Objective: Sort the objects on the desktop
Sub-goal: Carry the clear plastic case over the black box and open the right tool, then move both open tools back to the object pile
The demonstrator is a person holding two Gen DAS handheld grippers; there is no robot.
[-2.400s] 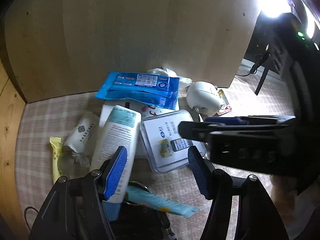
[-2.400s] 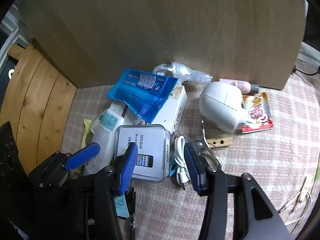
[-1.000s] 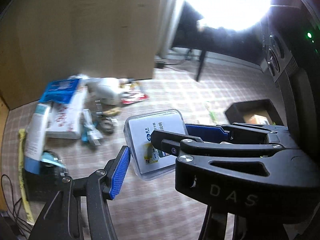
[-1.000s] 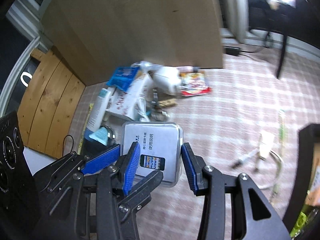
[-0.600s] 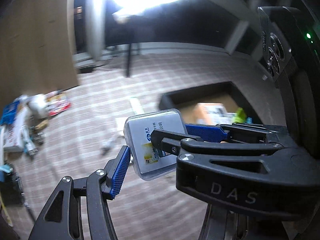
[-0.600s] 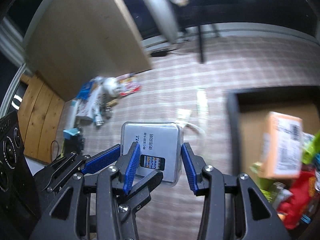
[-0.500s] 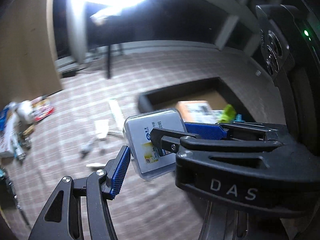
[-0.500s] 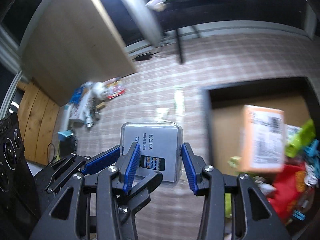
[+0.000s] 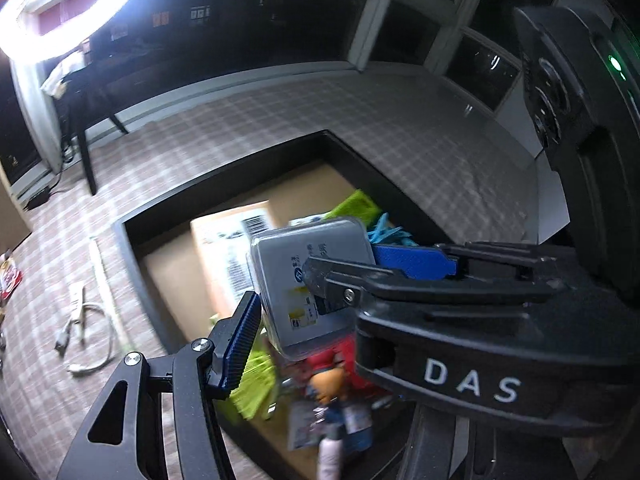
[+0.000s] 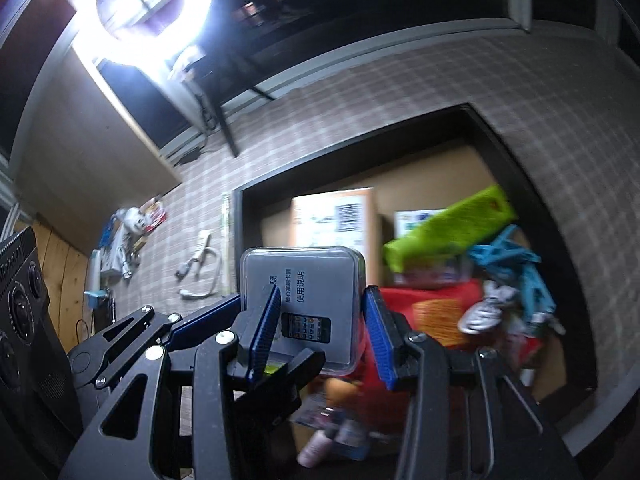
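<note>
A clear plastic case (image 9: pixel 308 280) (image 10: pixel 304 280) with a printed card inside hangs in the air, held by both grippers at once. My left gripper (image 9: pixel 320 332) is shut on it: its blue pad presses the case's lower left edge, and its other finger is hidden behind the right gripper's body. My right gripper (image 10: pixel 320 332) is shut on the case too, one blue pad at each side. Below the case lies a black-walled box (image 9: pixel 224 184) (image 10: pixel 360 148) holding a tan carton (image 10: pixel 334 216), a green pack (image 10: pixel 448 232), blue pegs (image 10: pixel 516 268) and a red packet.
A white cable (image 9: pixel 84 332) (image 10: pixel 200 272) and a thin strip lie on the checked cloth left of the box. The pile of unsorted items (image 10: pixel 120 236) sits far left beside a wooden board (image 10: pixel 92 152). A bright ring light glares at the top left.
Both grippers have swung together with the case, away from the pile, across the checked cloth, to above the black box. The hold on the case looks the same.
</note>
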